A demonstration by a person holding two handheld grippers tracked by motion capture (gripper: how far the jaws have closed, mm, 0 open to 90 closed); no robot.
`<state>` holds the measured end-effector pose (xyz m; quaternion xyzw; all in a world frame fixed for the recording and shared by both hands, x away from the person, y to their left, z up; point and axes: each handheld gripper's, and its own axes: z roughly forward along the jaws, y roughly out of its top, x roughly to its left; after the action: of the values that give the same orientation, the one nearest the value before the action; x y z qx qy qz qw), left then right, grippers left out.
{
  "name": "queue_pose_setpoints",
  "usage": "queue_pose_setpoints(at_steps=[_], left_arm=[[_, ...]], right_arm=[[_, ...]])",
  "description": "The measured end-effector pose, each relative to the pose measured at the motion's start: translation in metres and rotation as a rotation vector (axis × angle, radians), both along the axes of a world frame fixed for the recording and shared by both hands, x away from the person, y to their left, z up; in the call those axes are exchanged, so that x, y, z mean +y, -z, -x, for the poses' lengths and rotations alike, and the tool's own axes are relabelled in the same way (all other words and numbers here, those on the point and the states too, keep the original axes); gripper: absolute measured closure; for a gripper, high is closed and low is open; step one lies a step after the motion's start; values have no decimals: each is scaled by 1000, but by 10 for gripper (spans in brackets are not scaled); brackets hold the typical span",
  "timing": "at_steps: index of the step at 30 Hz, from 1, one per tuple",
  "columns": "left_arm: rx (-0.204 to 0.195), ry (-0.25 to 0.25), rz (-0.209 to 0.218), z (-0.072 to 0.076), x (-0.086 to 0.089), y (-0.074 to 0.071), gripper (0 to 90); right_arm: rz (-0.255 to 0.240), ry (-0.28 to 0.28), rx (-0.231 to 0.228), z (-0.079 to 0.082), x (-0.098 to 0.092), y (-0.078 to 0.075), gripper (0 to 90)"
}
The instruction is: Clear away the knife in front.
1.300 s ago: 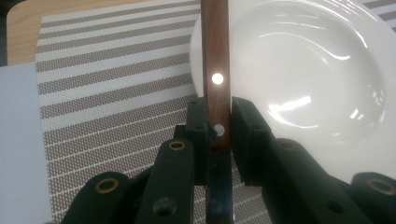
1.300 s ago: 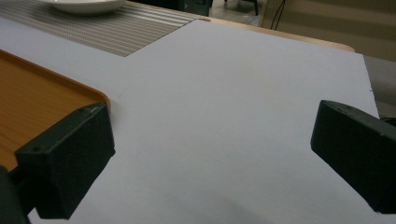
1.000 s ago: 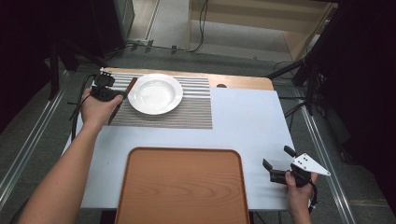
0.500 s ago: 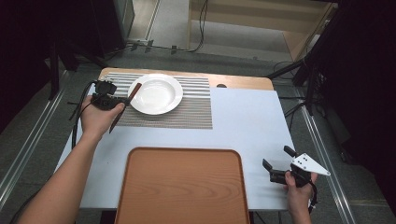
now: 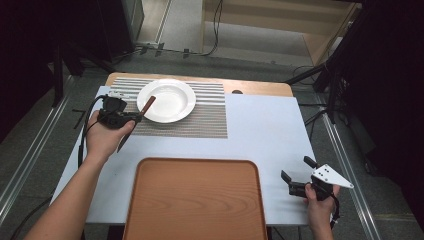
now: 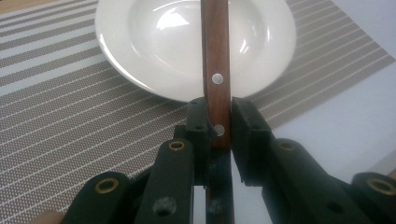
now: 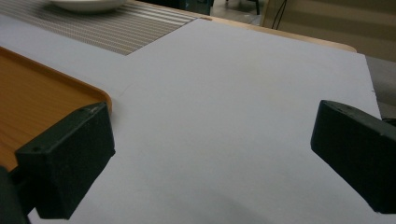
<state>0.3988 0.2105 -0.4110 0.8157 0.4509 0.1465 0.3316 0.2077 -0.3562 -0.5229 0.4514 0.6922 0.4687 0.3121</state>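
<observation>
My left gripper (image 5: 133,116) (image 6: 217,117) is shut on a knife (image 5: 146,106) (image 6: 216,56) with a brown riveted wooden handle. It holds the knife over the striped placemat (image 5: 200,116) (image 6: 70,126), just left of the white plate (image 5: 167,100) (image 6: 154,42). The handle's end reaches over the plate's rim, and the dark blade slants back past the hand toward the person. My right gripper (image 5: 296,169) (image 7: 212,154) rests open near the table's front right corner, with nothing between its jaws.
A large wooden tray (image 5: 195,200) (image 7: 32,107) lies at the front middle of the white table (image 5: 265,130). The placemat and plate sit at the back left. Cables and dark stands surround the table on the floor.
My left gripper has drawn the knife a little toward the person's side, along the plate's left rim. The right gripper has stayed still.
</observation>
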Motion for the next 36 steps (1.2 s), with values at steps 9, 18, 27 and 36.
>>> queue_pose_setpoints(at_steps=[9, 18, 27, 36], left_arm=[[-8, 52, 7, 24, -12, 3, 764], [-16, 87, 4, 45, -22, 6, 764], [-25, 108, 19, 64, -25, 6, 764], [-22, 125, 27, 83, -28, 12, 763]], right_arm=[[1, -1, 1, 0, 0, 0, 0], [4, 1, 2, 0, 1, 0, 0], [11, -5, -1, 0, 1, 0, 0], [14, -5, 1, 0, 1, 0, 0]])
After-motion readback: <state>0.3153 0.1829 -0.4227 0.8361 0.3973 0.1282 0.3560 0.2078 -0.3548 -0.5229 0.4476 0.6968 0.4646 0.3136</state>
